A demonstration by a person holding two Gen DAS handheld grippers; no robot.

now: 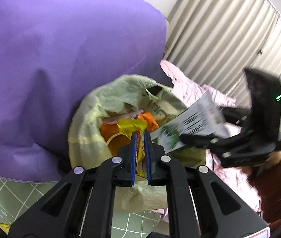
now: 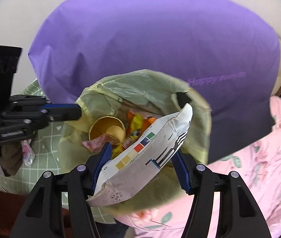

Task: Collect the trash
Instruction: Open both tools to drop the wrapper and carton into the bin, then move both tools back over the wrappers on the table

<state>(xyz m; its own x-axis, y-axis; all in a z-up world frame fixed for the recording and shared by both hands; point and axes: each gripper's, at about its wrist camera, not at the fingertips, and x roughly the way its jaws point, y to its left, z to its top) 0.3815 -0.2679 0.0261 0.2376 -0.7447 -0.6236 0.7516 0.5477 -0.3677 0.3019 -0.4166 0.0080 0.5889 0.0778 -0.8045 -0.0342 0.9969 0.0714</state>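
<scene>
Over the bag mouth, left wrist view: the left gripper (image 1: 140, 156) has its jaws nearly together, pinching the near rim of the yellow-green trash bag (image 1: 92, 119); some yellow wrapper (image 1: 130, 127) shows in the gap too, so I can't tell exactly how much is film and how much is wrapper. Bag sits on the bed in front of a purple pillow (image 1: 61, 49), green checked sheet (image 1: 11, 196) below, pink quilt (image 1: 190, 87) to the right. The right gripper (image 1: 182, 138) comes in from the right with a flattened white carton (image 1: 196, 121) over the bag opening, motion-blurred. Right wrist view: right gripper (image 2: 140, 156) jaws stand wide, carton (image 2: 146, 154) lying between the blue pads (image 2: 180, 168); it touches the left-side pad, contact on the other side not clear, so read it as released or about to drop, judgement only. Carton's far end sits over the bag (image 2: 140, 91), above a brown paper cup (image 2: 108, 129) and orange and yellow wrappers (image 2: 138, 123). Left gripper (image 2: 65, 112) holds the rim at the left. A small pink packet (image 2: 28, 154) lies on the sheet outside the bag, not yet collected. To do the drop well: keep the left pinch firm and rim pulled open, tip the carton long-edge first into the mouth, clear the right jaws upward so the pads don't snag the film.
</scene>
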